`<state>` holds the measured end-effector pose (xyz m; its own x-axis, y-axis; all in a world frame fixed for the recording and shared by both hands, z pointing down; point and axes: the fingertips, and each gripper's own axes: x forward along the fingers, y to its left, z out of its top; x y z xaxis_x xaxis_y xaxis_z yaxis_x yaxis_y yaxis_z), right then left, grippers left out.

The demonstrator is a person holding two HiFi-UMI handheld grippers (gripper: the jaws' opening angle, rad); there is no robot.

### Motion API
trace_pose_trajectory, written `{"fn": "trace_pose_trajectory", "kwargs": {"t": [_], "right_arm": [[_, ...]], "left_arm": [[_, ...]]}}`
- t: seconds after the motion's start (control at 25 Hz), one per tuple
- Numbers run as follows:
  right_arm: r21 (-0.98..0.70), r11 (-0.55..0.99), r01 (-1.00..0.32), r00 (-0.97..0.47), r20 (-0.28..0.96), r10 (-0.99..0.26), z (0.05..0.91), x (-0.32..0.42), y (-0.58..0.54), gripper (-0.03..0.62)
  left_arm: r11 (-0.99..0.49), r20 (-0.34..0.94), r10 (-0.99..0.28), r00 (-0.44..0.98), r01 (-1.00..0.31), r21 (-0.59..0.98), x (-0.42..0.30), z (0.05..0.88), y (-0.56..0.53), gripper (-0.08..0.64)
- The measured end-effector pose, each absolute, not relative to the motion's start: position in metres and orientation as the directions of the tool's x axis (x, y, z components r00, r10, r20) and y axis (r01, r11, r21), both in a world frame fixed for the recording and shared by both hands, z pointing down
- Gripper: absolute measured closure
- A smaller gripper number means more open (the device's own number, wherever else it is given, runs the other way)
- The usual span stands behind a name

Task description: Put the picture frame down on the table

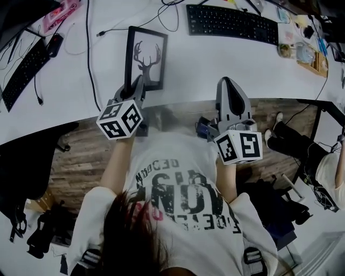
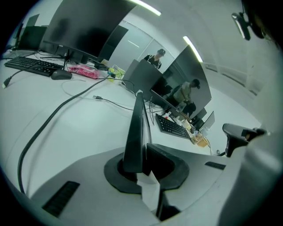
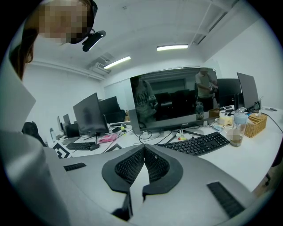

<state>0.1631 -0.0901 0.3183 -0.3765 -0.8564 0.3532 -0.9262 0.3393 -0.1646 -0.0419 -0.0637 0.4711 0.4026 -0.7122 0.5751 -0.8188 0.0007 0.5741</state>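
The right gripper (image 1: 230, 86) hangs by the body, fingers pressed together on nothing. The left gripper (image 1: 136, 86) pinches the frame (image 1: 146, 58) by its near edge over the worktop (image 1: 226, 59). The frame looks stiff, light and probably glazed, and the slim rim may slip.

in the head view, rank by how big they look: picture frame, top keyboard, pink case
1-2. top keyboard and picture frame: too alike to rank; keyboard longer, frame broader.
3. pink case, clearly smallest.
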Motion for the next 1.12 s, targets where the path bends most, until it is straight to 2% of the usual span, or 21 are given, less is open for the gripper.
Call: {"fn": "trace_pose_trajectory", "kwargs": {"t": [0.52, 1.12], "right_arm": [[-0.177, 0.375, -0.91, -0.414, 0.356, -0.838, 0.324, 0.153, -0.087, 0.591], [-0.175, 0.386, -0.906, -0.424, 0.353, -0.834, 0.324, 0.153, -0.087, 0.591]], "left_arm": [[-0.025, 0.613, -0.686, 0.391, -0.855, 0.518, -0.044, 0.48, -0.061, 0.497], [-0.012, 0.688, -0.649, 0.324, -0.909, 0.417, -0.064, 0.498, -0.054, 0.385]]}}
